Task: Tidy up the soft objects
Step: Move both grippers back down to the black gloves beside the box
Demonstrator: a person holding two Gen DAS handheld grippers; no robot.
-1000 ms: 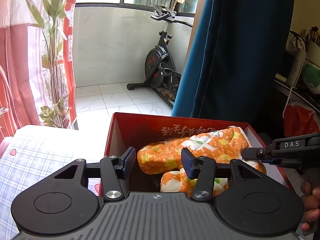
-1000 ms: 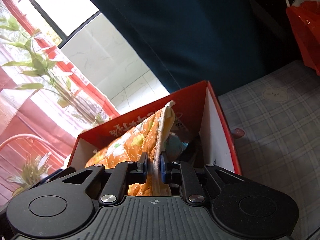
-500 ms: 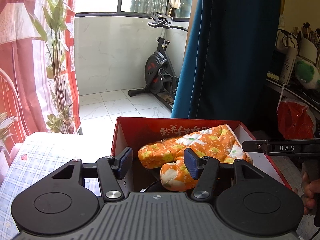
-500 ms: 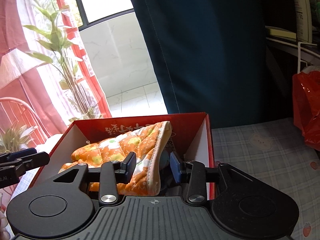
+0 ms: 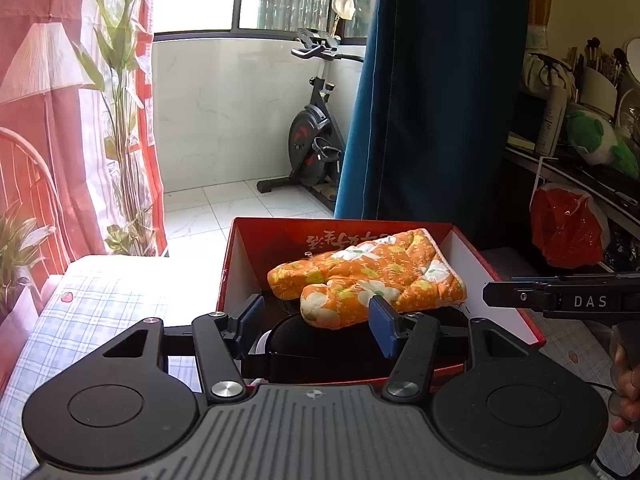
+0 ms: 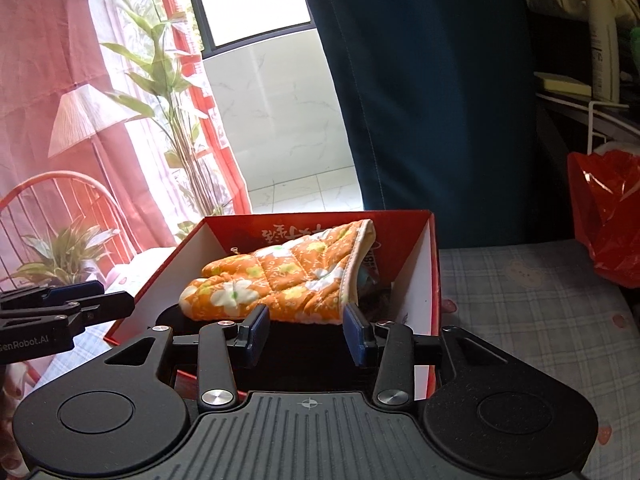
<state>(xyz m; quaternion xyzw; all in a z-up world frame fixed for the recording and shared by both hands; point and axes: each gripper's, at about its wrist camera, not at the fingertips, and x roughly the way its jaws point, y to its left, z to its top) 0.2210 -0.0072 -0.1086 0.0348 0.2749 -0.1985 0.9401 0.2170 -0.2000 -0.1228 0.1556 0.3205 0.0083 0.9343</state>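
Orange oven mitt (image 5: 368,276) lies inside the red box (image 5: 240,264) at frame centre (placement apparently complete). Left gripper (image 5: 318,320) and right gripper (image 6: 306,332) stand apart, empty.

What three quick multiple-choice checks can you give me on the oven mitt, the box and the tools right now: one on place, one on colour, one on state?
1. Where is the oven mitt?
A. On the checked cloth beside the box
B. Inside the red box, lying on top of dark items
C. Hanging from the blue curtain

2. What colour is the mitt's main fabric?
A. Orange with white and yellow flowers
B. Plain green
C. Black

3. What is the state of the right tool?
A. Clamped on the mitt's cuff
B. Clamped on the box wall
C. Open, gripping nothing

Answers:
1 B: both views show the mitt within the box walls.
2 A: the floral orange print is plain in both views.
3 C: its pads stand apart short of the mitt; the left tool is open as well.
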